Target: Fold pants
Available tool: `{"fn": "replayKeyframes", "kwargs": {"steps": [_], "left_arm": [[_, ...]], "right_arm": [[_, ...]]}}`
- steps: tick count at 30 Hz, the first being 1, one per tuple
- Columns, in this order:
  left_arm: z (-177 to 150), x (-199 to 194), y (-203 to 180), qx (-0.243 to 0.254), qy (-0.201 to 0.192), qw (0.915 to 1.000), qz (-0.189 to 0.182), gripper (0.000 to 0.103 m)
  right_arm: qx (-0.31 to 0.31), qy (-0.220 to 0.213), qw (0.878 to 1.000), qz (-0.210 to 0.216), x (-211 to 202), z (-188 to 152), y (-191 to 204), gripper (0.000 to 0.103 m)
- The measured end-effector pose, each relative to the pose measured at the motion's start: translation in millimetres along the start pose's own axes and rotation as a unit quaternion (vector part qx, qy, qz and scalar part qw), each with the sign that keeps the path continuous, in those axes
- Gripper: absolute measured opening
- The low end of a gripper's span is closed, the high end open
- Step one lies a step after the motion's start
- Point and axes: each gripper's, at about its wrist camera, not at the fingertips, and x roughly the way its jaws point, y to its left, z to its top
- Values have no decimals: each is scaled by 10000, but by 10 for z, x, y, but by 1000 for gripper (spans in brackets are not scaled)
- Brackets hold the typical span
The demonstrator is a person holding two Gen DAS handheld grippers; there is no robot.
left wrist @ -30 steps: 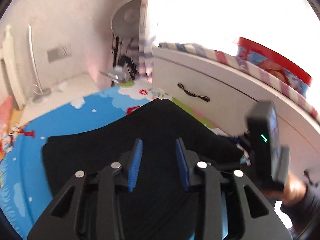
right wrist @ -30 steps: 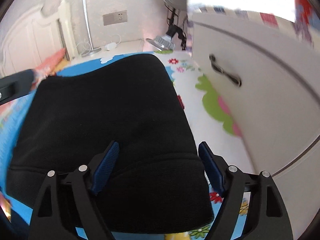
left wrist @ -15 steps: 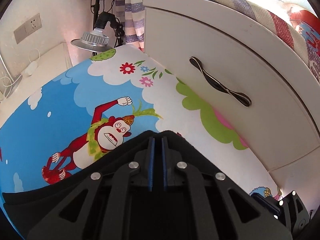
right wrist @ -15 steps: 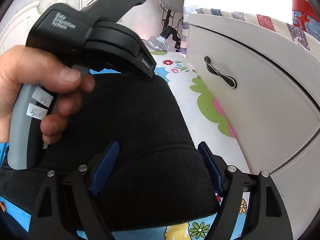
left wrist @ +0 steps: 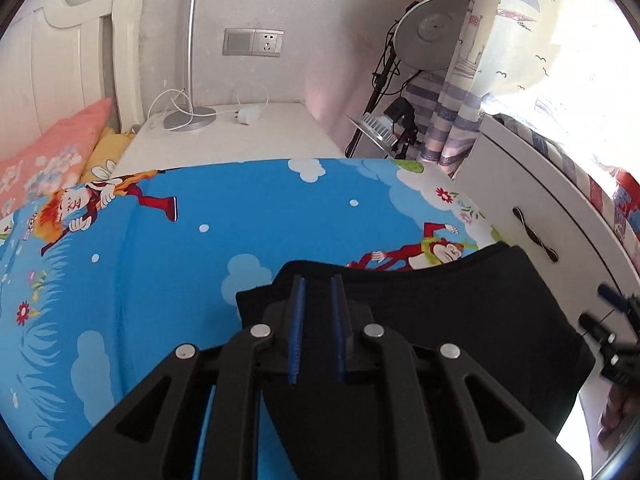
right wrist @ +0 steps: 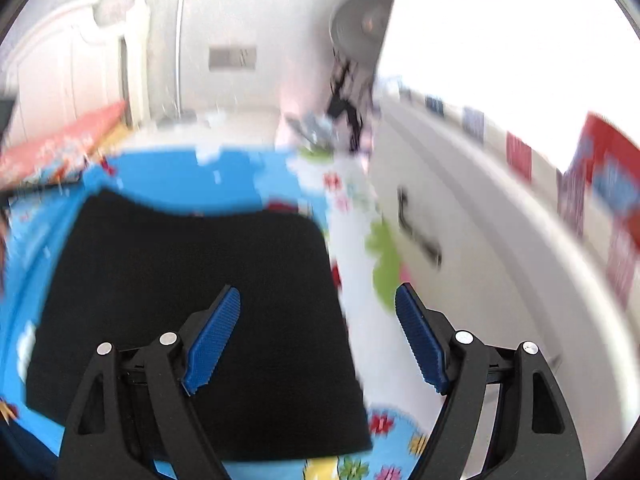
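Where the black pants (left wrist: pixel 460 320) lie folded on the bed's cartoon-printed sheet (left wrist: pixel 200 240), toward the bed's right edge beside the white drawer unit (left wrist: pixel 560 216), the left tool (left wrist: pixel 318 312) stands over their left corner; its blue pads (left wrist: pixel 297 328) are nearly together, having just parted a little from fully closed, and black cloth shows in the narrow gap between them, though whether the pads press it cannot be told; the pants' far hem curves across the sheet just short of a printed red monkey (left wrist: pixel 424 250). In the right wrist view, which is blurred, the right tool (right wrist: pixel 318 336) has its jaws wide apart above the near right part of the pants (right wrist: pixel 192 300), nothing between its fingers (right wrist: pixel 212 336) touching them; the pants' right edge lies between the two fingers. Part of the right tool (left wrist: pixel 616 332) shows at the right margin of the left wrist view; beyond the bed's head stand a white nightstand (left wrist: pixel 240 140) with a lamp base (left wrist: pixel 190 118), a pink pillow (left wrist: pixel 48 148) and a wall socket (left wrist: pixel 253 42).
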Motion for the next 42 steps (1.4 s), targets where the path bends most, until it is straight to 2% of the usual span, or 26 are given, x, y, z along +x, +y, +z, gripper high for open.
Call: {"fn": "replayKeyframes", "kwargs": {"steps": [2,4,5,6,7,8,9,12,15,17,19,21,24,27,32,34,36,38,40,42], "left_arm": [[-6,74,-29,-30,46,10000,-20,13],[20,240,-28,-218,181,9995,-120,13],[37,368,23,-423,311,9986,-59,14],[36,487,105,-576,450,9973,25,14],[32,612,185,-737,626,9953,74,10],[13,773,267,-878,877,9922,84,3],[-13,864,305,-897,967,9913,50,2],[-15,929,257,-633,916,9937,97,2],[-2,715,162,-624,541,9964,168,5],[-26,490,18,-507,249,9982,178,21],[-126,236,-121,-503,18,9987,69,22],[-261,108,-182,-579,52,9981,197,23],[-514,128,-203,-664,408,9967,247,24],[-704,255,-265,-285,616,9974,255,30],[-744,-54,-375,-251,169,9990,328,39],[-834,-308,-543,-102,-86,9996,229,40],[-973,-498,-779,219,-232,9995,61,48],[-1118,-493,-919,360,-66,9993,100,49],[-1263,-324,-963,351,352,9987,146,50],[-1354,-237,-938,231,383,9988,192,50]], "right_arm": [[-139,-78,9997,164,178,209,91,75],[-88,243,9988,418,592,335,136,75],[-21,498,9978,445,793,349,140,71],[18,781,9962,375,990,354,135,58],[14,1147,9933,155,1217,317,109,54],[54,1319,9911,141,1355,288,93,52],[85,1315,9911,182,1378,235,69,52],[55,1193,9928,125,1332,223,72,54],[-9,1073,9942,-26,1312,160,74,58],[44,1063,9943,-1,1299,135,61,58],[64,1047,9945,14,1282,135,37,58],[67,1024,9947,2,1305,121,27,60],[64,995,9950,-38,1293,112,28,62],[85,985,9951,-31,1287,114,27,62],[82,893,9959,-104,1257,99,31,63],[55,854,9962,-165,1246,93,44,64],[55,804,9965,-205,1222,93,48,64],[111,698,9972,-242,1151,92,37,64],[209,593,9977,-252,1023,98,24,64],[326,442,9984,-150,815,102,20,64]]}}
